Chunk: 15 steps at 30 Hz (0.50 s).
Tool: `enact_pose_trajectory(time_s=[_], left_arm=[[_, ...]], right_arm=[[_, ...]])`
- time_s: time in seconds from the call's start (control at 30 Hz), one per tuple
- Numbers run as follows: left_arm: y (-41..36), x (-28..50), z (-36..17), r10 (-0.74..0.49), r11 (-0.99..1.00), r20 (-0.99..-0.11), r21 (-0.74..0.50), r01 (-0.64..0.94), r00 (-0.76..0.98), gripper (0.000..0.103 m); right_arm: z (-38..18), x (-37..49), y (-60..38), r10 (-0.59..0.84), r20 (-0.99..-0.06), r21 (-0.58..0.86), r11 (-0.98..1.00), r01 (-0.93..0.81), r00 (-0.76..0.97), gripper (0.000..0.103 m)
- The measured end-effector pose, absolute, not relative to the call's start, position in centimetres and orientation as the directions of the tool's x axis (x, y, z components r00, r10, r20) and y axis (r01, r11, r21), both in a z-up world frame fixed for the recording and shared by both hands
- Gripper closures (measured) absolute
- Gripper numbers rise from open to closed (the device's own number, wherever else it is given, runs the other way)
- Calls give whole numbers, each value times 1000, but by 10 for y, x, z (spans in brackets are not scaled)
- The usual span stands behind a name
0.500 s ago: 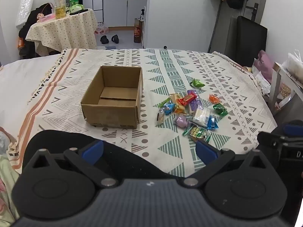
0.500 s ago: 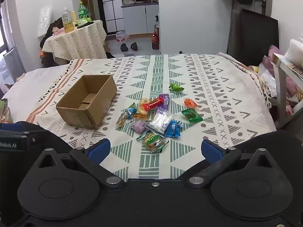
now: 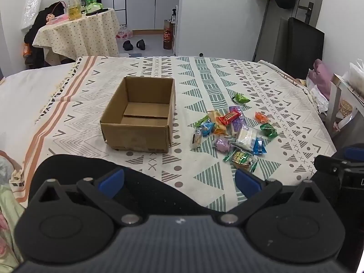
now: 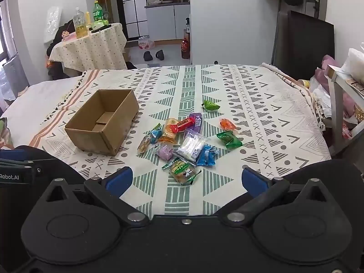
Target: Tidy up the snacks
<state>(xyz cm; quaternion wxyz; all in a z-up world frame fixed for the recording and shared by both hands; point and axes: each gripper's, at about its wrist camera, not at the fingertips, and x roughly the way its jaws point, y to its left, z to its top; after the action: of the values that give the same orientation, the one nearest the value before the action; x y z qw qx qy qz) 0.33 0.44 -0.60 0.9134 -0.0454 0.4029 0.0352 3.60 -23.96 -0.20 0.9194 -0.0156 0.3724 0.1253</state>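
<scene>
An empty open cardboard box (image 3: 138, 116) (image 4: 103, 125) stands on the patterned bedspread (image 3: 204, 77). To its right lies a loose pile of several wrapped snacks (image 3: 229, 132) (image 4: 182, 138), with a green pack (image 4: 210, 105), an orange one (image 4: 227, 124) and another green one (image 4: 228, 139) apart from it. My left gripper (image 3: 179, 179) is open and empty, held back near the bed's front edge, in line with the box. My right gripper (image 4: 185, 179) is open and empty, just short of the nearest green-wrapped snack (image 4: 182, 169).
A small table with a dotted cloth and bottles (image 3: 77, 29) stands beyond the bed at the left. A dark panel (image 3: 304, 45) leans on the right wall. A shelf and bags (image 4: 343, 84) crowd the bed's right side. Shoes (image 3: 134, 44) lie on the floor.
Both views have shifted only slightly; the box and snacks lie as before, and both grippers remain open.
</scene>
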Motion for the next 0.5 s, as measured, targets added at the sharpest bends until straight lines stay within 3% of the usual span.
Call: enact_pose_trajectory(time_s=[0.5], left_arm=[[12,0,-2,43,991,-734,-52,-119,678,0]], right_arm=[[-2,37,-240,226,-689,73,967,-245,688,0]])
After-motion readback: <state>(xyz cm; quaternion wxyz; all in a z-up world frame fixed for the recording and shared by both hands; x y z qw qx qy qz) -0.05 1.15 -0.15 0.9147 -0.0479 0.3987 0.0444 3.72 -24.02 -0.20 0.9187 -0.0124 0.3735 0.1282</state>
